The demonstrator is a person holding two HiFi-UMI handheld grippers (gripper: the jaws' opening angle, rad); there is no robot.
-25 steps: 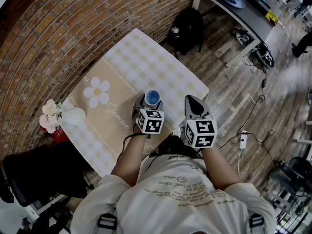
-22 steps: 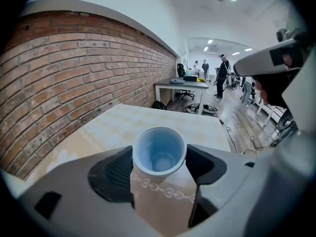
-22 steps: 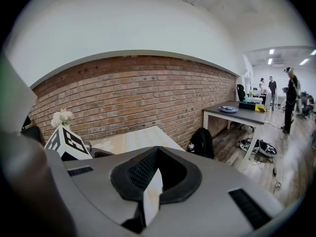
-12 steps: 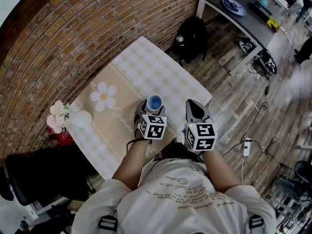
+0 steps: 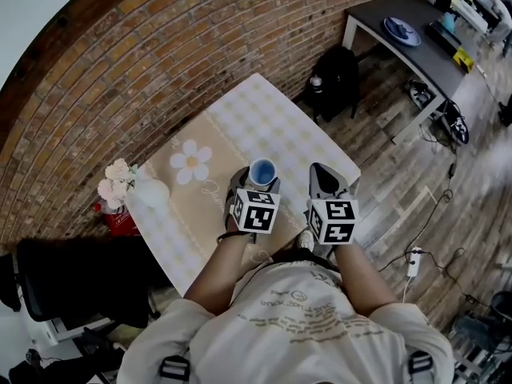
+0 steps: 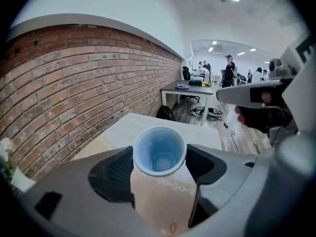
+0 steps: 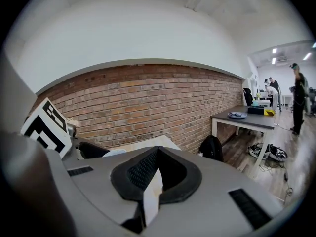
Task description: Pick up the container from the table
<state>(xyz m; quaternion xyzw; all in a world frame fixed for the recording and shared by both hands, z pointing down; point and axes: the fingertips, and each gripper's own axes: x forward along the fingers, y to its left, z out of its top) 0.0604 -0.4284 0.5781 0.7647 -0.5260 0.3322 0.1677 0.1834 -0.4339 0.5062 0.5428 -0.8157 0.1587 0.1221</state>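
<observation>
A pale blue cup-shaped container (image 6: 159, 152) with an open, empty mouth sits between the dark pads of my left gripper (image 6: 160, 162), which is shut on it. In the head view the container (image 5: 262, 171) shows just ahead of the left gripper (image 5: 258, 184), held over the near edge of the table (image 5: 264, 118). My right gripper (image 5: 322, 181) hangs beside it to the right, over the table's near corner. In the right gripper view its jaws (image 7: 155, 179) are nearly closed with nothing between them.
The table wears a checked cloth with a beige runner and a daisy print (image 5: 191, 162). A white vase with pink flowers (image 5: 128, 186) stands at its left end. A brick wall runs behind. A black backpack (image 5: 334, 74) and a dark desk (image 5: 408, 42) lie to the right.
The head view has swung, so the table sits further right and higher in frame. Both grippers keep the same places relative to each other, the left one still shut on the container.
</observation>
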